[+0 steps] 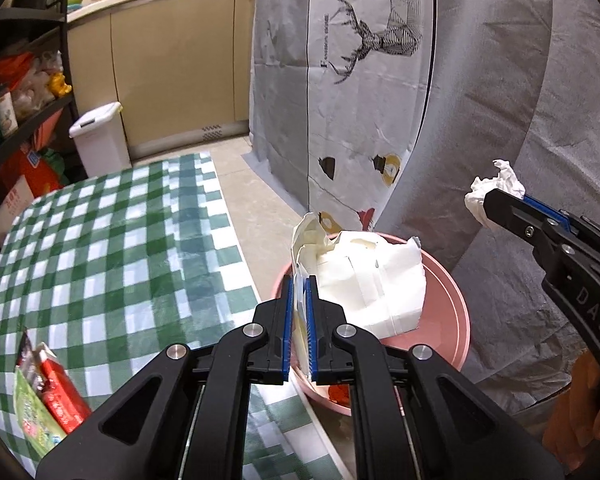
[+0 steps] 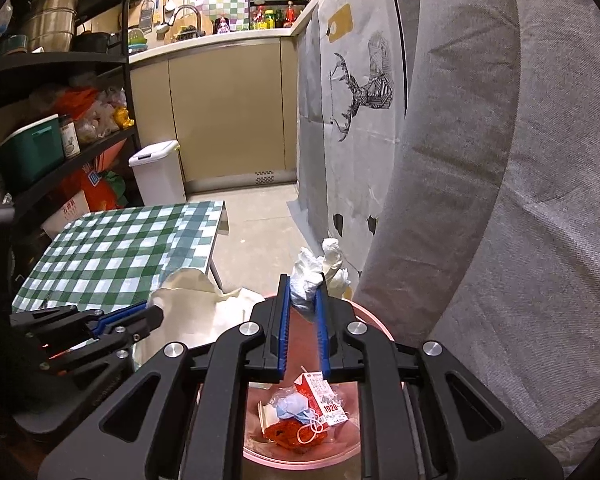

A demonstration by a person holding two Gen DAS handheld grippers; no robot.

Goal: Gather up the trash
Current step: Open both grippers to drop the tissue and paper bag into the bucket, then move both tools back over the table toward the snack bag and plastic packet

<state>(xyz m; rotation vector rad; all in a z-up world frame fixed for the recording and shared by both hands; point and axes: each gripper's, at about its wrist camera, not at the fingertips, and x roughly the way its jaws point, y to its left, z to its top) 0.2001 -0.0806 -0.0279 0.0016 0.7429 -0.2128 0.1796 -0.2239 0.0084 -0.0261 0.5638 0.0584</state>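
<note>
Left claw [image 1: 299, 300] pinches paper bag [image 1: 364, 280] over pink bin [image 1: 448, 320], frame centre; right claw [image 2: 304, 300] grips tissue [image 2: 320, 270].

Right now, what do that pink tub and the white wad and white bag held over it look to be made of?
Pink tub: probably plastic, smooth with a soft sheen on its rim. White wad in the right tongs: likely tissue paper, matte, crumpled into fine soft creases. White bag in the left tongs: looks like paper, with crisp folds and flat panels, though thin plastic cannot be ruled out.
</note>
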